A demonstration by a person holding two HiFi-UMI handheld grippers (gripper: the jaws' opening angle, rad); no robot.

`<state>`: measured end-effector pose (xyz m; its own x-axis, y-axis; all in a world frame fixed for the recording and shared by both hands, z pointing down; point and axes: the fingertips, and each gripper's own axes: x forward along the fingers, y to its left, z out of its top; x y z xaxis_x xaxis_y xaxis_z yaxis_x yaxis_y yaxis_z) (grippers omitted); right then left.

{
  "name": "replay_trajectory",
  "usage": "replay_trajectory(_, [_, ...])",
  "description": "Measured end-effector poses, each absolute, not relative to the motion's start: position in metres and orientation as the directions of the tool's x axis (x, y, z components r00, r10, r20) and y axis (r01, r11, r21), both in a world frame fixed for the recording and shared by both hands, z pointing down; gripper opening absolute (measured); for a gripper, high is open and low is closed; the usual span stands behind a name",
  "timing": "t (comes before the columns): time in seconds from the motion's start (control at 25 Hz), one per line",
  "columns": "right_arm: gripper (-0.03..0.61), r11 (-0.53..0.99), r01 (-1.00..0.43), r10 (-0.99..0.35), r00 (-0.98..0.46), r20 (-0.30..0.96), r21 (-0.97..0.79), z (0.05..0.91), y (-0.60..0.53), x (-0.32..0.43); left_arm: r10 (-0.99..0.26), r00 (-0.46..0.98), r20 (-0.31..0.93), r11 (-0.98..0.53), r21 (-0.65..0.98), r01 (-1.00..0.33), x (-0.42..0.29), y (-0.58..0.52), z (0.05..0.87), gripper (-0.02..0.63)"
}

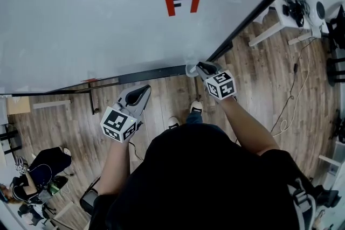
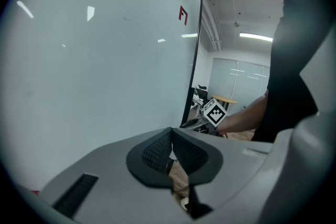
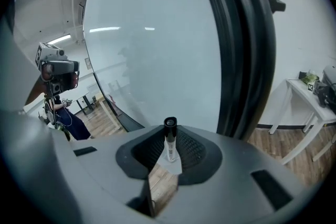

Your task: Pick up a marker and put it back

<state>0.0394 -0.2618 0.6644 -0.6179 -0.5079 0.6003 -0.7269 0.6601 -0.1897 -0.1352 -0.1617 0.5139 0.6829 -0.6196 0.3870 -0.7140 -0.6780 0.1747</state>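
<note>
Bright overhead lighting; glare streaks on the whiteboard (image 2: 94, 60); fisheye edges dark, perhaps blurred.

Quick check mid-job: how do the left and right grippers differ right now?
The right gripper is shut on a marker, which stands up between its pads; the left gripper is shut with nothing between its jaws. In the head view the right gripper reaches the lower frame of the whiteboard, while the left gripper sits just short of it. Both point toward the whiteboard.
</note>
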Motion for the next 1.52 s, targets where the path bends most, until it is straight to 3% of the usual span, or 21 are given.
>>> replay_trajectory(0.8, [0.084, 0.637, -0.756, -0.553, -0.582, 0.596, -0.148, 0.653, -0.267, 0.061, -0.614, 0.692, 0.378, -0.681, 0.188, -0.707, -0.128, -0.15, 0.513, 0.012])
replay_trajectory(1.52, [0.086, 0.604, -0.791, -0.642, -0.559, 0.525, -0.103, 0.592, -0.241, 0.09, -0.597, 0.736, 0.319, -0.737, 0.144, -0.66, -0.11, -0.143, 0.487, 0.012])
